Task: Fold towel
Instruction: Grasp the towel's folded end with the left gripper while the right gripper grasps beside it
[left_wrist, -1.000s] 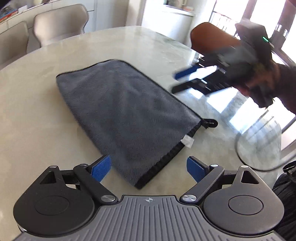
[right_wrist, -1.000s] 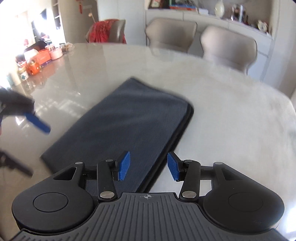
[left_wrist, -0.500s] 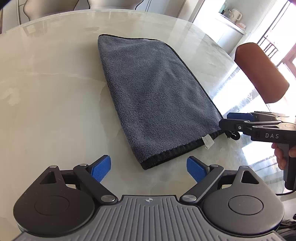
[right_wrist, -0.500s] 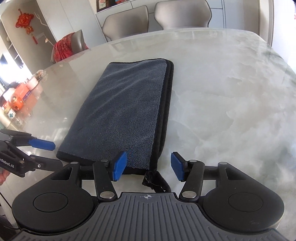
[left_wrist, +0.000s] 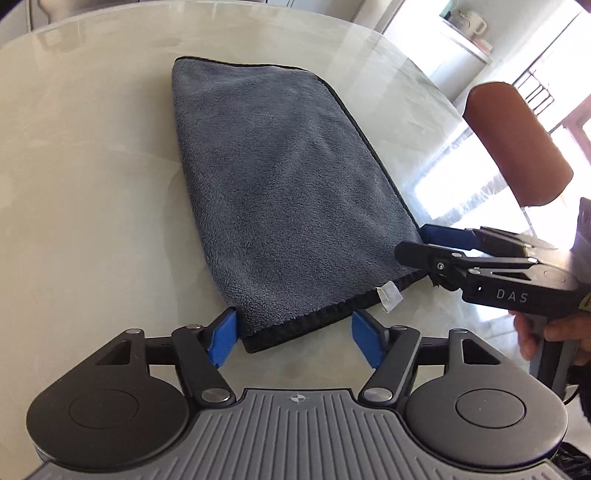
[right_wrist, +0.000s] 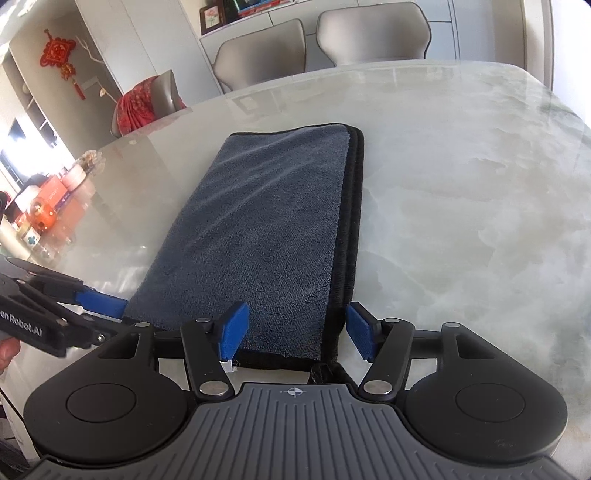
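Note:
A grey towel (left_wrist: 280, 184) with black trim lies folded in a long strip on the marble table (left_wrist: 92, 184); it also shows in the right wrist view (right_wrist: 266, 236). My left gripper (left_wrist: 295, 334) is open, its blue pads on either side of the towel's near left corner. My right gripper (right_wrist: 293, 332) is open around the near right corner, where a black loop (right_wrist: 321, 371) and a white tag (left_wrist: 388, 295) sit. The right gripper also shows in the left wrist view (left_wrist: 424, 245), the left gripper in the right wrist view (right_wrist: 92, 314).
Two beige chairs (right_wrist: 321, 44) stand at the table's far side, a brown chair (left_wrist: 517, 140) at the right, a chair with red cloth (right_wrist: 144, 103) at the left. Small orange and white items (right_wrist: 44, 206) sit at the table's left edge.
Both grippers have moved in and down to the towel's near short edge. Each now straddles a near corner. The towel has not moved.

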